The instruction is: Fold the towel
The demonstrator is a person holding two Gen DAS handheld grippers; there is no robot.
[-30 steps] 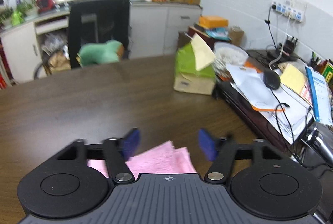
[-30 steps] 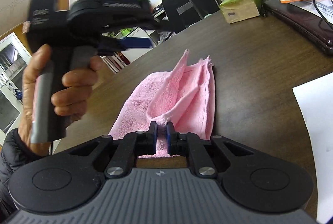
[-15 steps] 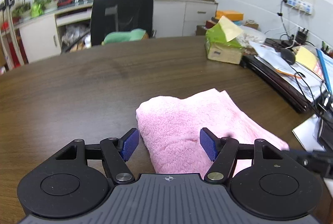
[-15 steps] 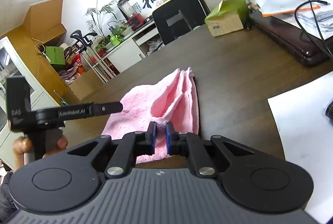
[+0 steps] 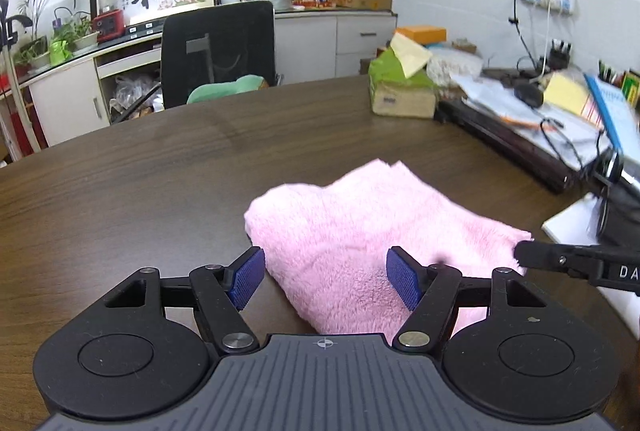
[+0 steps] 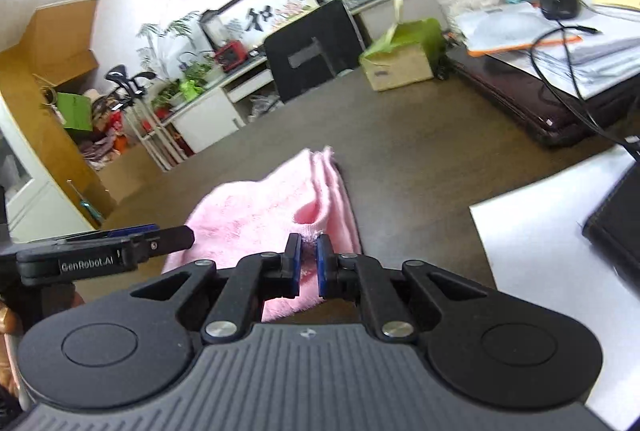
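Towel is lying doubled on the dark table, its layered edges stacking at the far corner. Right gripper is pinching the near edge, jaws narrow with pink cloth between them; left gripper is hovering over the near fold, jaws wide and holding nothing. Judging by this, one fold is being laid or finished. Whether another fold is coming or the pinch is about to let go, the scene is not settling. The right view is showing the stacked edges and a raised pucker by its pads; the left view is showing the rounded fold side instead.
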